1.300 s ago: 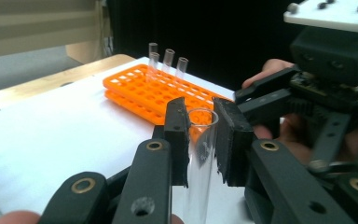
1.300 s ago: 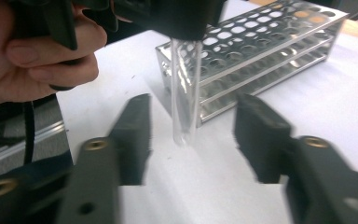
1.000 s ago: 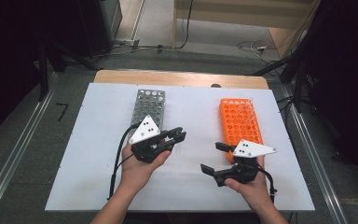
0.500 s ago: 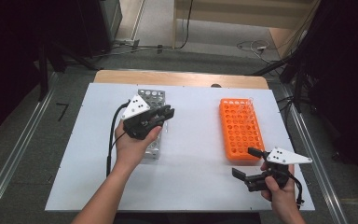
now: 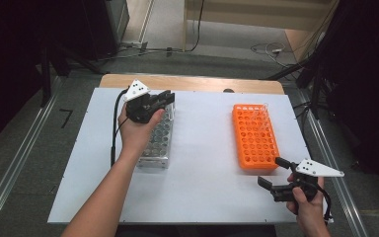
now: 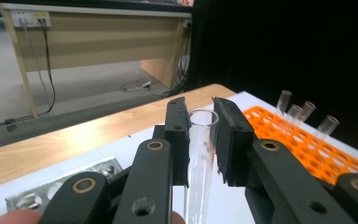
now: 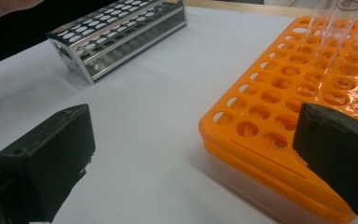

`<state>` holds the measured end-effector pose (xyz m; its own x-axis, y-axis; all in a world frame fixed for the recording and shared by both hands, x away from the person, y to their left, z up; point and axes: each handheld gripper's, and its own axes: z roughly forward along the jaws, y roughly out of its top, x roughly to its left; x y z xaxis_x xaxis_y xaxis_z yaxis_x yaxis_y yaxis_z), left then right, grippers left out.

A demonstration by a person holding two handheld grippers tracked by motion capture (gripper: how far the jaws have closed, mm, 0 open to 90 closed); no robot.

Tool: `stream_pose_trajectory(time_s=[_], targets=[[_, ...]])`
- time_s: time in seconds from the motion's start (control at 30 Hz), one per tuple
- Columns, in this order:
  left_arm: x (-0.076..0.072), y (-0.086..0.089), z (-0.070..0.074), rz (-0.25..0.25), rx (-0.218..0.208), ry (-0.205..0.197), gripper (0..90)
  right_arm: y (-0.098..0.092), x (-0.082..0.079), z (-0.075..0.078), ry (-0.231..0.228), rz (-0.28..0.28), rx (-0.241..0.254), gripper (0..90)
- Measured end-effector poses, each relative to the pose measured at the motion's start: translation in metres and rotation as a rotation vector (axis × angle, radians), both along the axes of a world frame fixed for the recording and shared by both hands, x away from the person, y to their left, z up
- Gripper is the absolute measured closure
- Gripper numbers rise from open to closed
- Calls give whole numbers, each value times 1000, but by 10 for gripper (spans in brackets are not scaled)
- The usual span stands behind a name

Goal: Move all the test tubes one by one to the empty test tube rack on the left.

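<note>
Nearest to us, at the table's near right corner, we hold the right gripper [image 5: 272, 174] with its jaws standing wide and nothing between them; in the right gripper view the two black pads frame the bare white table [image 7: 168, 107] and the near corner of the orange rack [image 5: 254, 136]. That rack lies just beyond the gripper, a few clear tubes [image 6: 304, 112] standing at its far end.

Farther off on the left, our left gripper [image 5: 164, 100] hovers over the far end of the metal rack [image 5: 158, 143]. Its jaws are clamped on a glass test tube [image 6: 200, 158] (rim just level with the pad tips), which hangs upright between the pads in the left gripper view, above the table's far edge.
</note>
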<state>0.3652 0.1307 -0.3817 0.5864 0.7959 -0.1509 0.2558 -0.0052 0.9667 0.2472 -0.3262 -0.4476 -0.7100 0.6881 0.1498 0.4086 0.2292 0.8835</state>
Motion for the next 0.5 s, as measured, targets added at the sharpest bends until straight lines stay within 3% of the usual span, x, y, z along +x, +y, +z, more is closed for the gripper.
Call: stream_pose_trajectory(time_s=[0.23, 0.5], targets=[[34, 7, -3, 52, -15, 9, 754, 1, 0, -2, 0, 0, -13, 0], [62, 9, -6, 104, -9, 23, 754, 1, 0, -4, 8, -7, -19, 0]])
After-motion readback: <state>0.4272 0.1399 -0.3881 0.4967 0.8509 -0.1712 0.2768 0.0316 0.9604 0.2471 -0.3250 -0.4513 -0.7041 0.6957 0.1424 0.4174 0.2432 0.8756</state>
